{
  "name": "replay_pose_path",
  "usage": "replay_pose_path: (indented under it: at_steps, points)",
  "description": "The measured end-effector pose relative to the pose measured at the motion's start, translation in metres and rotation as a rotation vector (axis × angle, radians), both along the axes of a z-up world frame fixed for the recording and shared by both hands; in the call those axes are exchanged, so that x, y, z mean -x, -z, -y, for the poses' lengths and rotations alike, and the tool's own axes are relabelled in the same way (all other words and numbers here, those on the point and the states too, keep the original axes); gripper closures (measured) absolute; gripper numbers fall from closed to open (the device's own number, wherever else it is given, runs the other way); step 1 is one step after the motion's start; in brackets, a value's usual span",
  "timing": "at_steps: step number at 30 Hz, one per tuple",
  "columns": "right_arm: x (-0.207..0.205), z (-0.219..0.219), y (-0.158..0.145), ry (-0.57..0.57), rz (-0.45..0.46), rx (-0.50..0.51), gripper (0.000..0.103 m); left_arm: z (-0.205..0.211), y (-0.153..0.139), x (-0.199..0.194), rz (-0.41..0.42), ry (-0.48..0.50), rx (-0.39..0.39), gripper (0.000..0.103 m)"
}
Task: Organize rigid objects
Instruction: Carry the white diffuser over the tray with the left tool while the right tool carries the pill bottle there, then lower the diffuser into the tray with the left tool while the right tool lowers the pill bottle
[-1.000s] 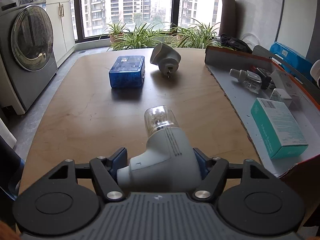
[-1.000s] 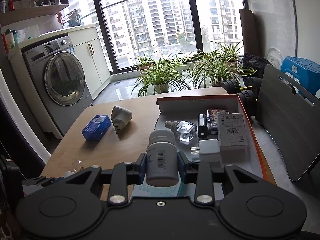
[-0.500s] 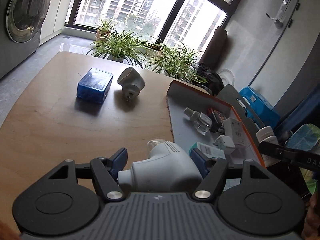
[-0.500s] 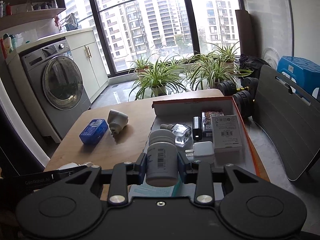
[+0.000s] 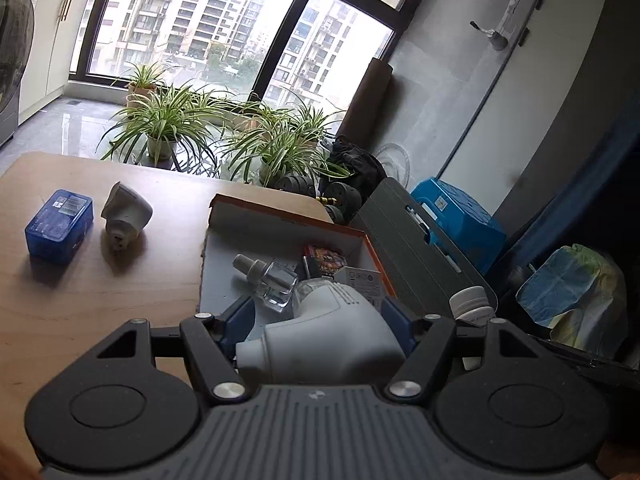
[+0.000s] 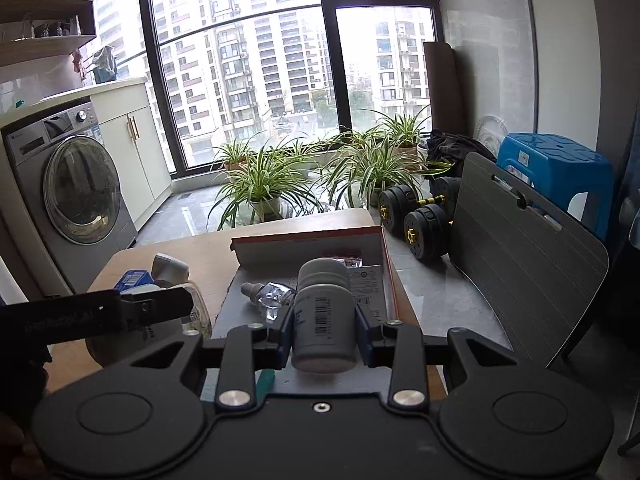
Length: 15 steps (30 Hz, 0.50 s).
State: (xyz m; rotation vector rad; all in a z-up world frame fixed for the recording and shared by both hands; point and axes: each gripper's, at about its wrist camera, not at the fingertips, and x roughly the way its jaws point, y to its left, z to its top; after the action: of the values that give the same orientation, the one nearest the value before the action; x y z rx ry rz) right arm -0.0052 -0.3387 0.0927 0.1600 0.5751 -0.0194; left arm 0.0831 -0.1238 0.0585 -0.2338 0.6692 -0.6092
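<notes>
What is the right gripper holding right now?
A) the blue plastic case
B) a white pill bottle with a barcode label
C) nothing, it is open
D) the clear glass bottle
B: in the right wrist view the right gripper is shut on the white pill bottle, barcode facing up, above the orange-edged box.

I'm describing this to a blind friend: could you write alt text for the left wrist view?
The left gripper is shut on a white plug-in device, held over the near end of an orange-edged box that holds a clear bottle and small packages. Farther left on the wooden table lie a blue case and a grey plug; potted plants line the window behind.
</notes>
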Motion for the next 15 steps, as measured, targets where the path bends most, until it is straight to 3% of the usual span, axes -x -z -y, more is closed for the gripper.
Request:
replay_pose_path:
  at_steps: [15]
  points:
    - [-0.001,0.008,0.012,0.001,-0.027,-0.023,0.062,0.018,0.003,0.004,0.011,-0.020,-0.061,0.032]
